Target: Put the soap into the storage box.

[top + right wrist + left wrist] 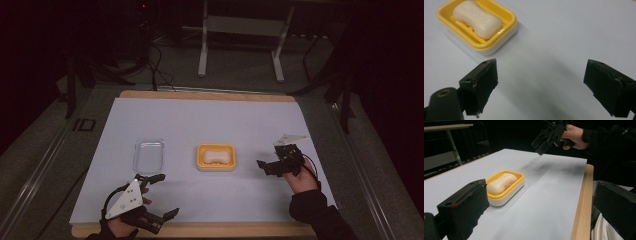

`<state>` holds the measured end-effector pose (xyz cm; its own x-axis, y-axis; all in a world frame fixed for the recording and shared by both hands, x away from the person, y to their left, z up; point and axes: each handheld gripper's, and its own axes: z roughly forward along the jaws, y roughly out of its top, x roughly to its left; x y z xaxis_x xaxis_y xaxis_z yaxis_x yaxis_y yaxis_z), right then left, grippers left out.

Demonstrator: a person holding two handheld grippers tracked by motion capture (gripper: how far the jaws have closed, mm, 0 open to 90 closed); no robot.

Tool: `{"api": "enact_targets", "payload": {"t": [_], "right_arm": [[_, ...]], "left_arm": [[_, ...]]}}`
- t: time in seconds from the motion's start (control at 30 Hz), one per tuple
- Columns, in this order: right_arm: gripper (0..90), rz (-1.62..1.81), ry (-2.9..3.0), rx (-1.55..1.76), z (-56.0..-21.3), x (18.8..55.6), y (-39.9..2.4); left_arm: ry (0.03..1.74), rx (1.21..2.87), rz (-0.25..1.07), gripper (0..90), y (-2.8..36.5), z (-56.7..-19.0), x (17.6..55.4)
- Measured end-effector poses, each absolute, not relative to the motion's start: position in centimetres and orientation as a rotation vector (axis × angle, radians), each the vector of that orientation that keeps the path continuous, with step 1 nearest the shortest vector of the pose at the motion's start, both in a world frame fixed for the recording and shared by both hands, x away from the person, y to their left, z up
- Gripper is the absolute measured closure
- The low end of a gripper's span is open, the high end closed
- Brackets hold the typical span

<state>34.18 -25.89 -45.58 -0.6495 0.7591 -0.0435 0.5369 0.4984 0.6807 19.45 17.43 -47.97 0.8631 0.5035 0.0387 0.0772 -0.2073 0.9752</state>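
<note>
both tongs gape, empty: left tongs [157,196] near the counter's [210,120] front edge, right tongs [265,165] beside the soap [216,156] dish [216,165]. a careless pinch could squirt the soap out.

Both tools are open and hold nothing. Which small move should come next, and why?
Probably bring the right tool a little closer to the soap dish. Its jaws stand wide apart, aimed toward the dish, with bare white sheet between, while the clear lid lies apart.
</note>
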Motion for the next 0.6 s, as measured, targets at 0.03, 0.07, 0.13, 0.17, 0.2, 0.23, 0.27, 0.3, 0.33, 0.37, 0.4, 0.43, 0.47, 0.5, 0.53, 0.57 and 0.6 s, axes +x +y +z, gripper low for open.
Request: {"api": "enact_targets", "payload": {"t": [0.03, 0.07, 0.13, 0.17, 0.2, 0.23, 0.27, 0.3, 0.33, 0.37, 0.4, 0.43, 0.47, 0.5, 0.53, 0.57, 0.6], "right_arm": [[11.6, 0.940, 2.397, 1.095, -45.7, 33.8, -26.2], [11.6, 0.948, 2.394, 1.100, -45.7, 33.6, -26.4], [11.5, 0.949, 2.362, 1.116, -45.8, 33.1, -26.9], [10.9, 0.957, 2.352, 1.127, -45.9, 32.8, -27.1], [10.9, 0.958, 2.338, 1.130, -46.0, 32.6, -27.3], [10.8, 0.956, 2.318, 1.132, -46.1, 32.3, -27.5], [10.9, 0.956, 2.317, 1.135, -46.3, 32.1, -27.7], [10.8, 0.959, 2.321, 1.136, -46.4, 31.8, -27.9], [10.8, 0.956, 2.314, 1.140, -46.6, 31.7, -28.0], [10.8, 0.949, 2.316, 1.136, -46.7, 31.5, -28.1], [10.8, 0.936, 2.328, 1.137, -46.9, 31.3, -28.1], [10.8, 0.928, 2.332, 1.135, -47.1, 31.1, -28.1], [10.8, 0.927, 2.327, 1.135, -47.2, 30.8, -28.2], [10.8, 0.929, 2.329, 1.138, -47.3, 30.6, -28.2], [10.8, 0.933, 2.337, 1.139, -47.4, 30.4, -28.2], [10.8, 0.934, 2.340, 1.145, -47.5, 30.2, -28.2], [10.9, 0.935, 2.338, 1.150, -47.5, 30.0, -28.2]], "left_arm": [[0.445, 1.754, 0.412, 0.5, 17.4, -48.0, 19.4], [0.445, 1.754, 0.412, 0.5, 17.4, -48.0, 19.4], [0.444, 1.754, 0.410, 0.5, 17.4, -48.0, 19.4], [0.444, 1.754, 0.411, 0.5, 17.4, -48.0, 19.4], [0.444, 1.754, 0.411, 0.5, 17.4, -48.0, 19.4], [0.444, 1.754, 0.411, 0.5, 17.4, -48.0, 19.4], [0.444, 1.754, 0.411, 0.5, 17.4, -48.0, 19.4], [0.444, 1.754, 0.411, 0.5, 17.4, -48.0, 19.4], [0.444, 1.754, 0.411, 0.5, 17.4, -48.0, 19.4], [0.445, 1.755, 0.411, 0.5, 17.4, -48.0, 19.4], [0.445, 1.753, 0.410, 0.5, 17.4, -48.0, 19.4], [0.444, 1.755, 0.410, 0.5, 17.4, -48.0, 19.4], [0.443, 1.755, 0.409, 0.5, 17.4, -48.0, 19.4], [0.443, 1.755, 0.409, 0.5, 17.4, -48.0, 19.4], [0.442, 1.756, 0.409, 0.5, 17.4, -48.0, 19.4], [0.443, 1.756, 0.408, 0.5, 17.4, -48.0, 19.4], [0.442, 1.755, 0.408, 0.5, 17.4, -48.0, 19.4]]}}
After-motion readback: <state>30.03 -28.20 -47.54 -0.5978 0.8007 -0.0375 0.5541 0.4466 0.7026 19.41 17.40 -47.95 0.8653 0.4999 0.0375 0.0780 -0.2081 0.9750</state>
